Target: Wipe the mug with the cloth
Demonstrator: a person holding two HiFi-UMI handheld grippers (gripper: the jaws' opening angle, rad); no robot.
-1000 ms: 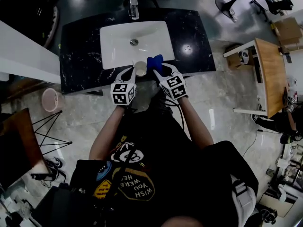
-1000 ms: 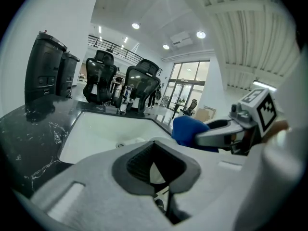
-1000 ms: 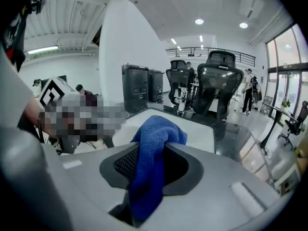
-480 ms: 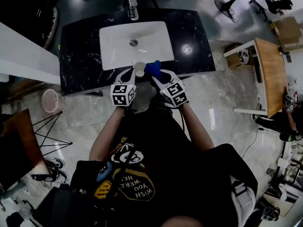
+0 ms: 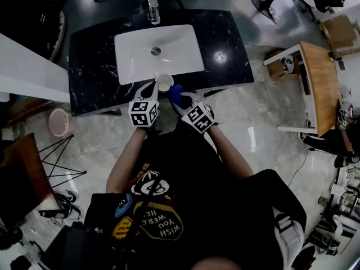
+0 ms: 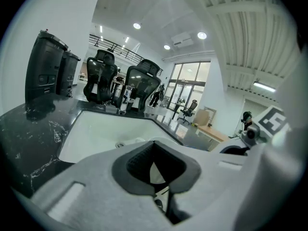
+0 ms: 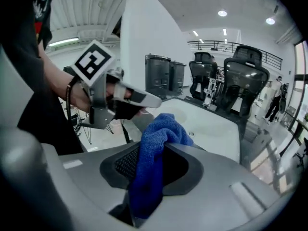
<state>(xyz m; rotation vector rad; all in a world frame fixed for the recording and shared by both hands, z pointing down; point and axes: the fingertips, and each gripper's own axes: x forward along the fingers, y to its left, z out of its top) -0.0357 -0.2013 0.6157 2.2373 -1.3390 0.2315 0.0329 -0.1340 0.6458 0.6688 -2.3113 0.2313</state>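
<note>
Between left gripper jaws, mug barely visible

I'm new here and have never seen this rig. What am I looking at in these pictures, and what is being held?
No robot: a person holds a two-jaw gripper in each hand. One camera sits on the head, looking down; one rides on each gripper, looking along its jaws. Ahead is a black counter with a white sink. The left gripper seems to grip a pale mug at the sink's near edge; the right gripper clamps a blue cloth beside it.
</note>
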